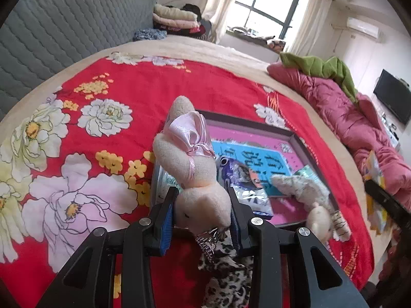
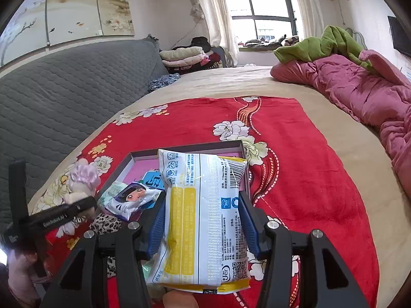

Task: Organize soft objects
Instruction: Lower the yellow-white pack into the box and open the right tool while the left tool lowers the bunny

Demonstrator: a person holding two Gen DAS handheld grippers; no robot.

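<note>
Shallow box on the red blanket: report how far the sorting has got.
Done: a purple cartoon packet and a teal packet lie in the shallow box. In hand: left gripper clamps a plush rabbit; right gripper clamps a yellow-white pack. Left: the second plush toy straddles the box edge.

You are working in a bedroom of a home. You see a large bed (image 2: 295, 87) with a red flowered blanket (image 1: 128, 82), a grey quilted headboard (image 2: 64, 82) and a crumpled pink duvet (image 2: 359, 87). Folded clothes (image 2: 185, 56) lie near the curtained window (image 2: 259, 7), and a television (image 1: 393, 102) hangs on the wall.
</note>
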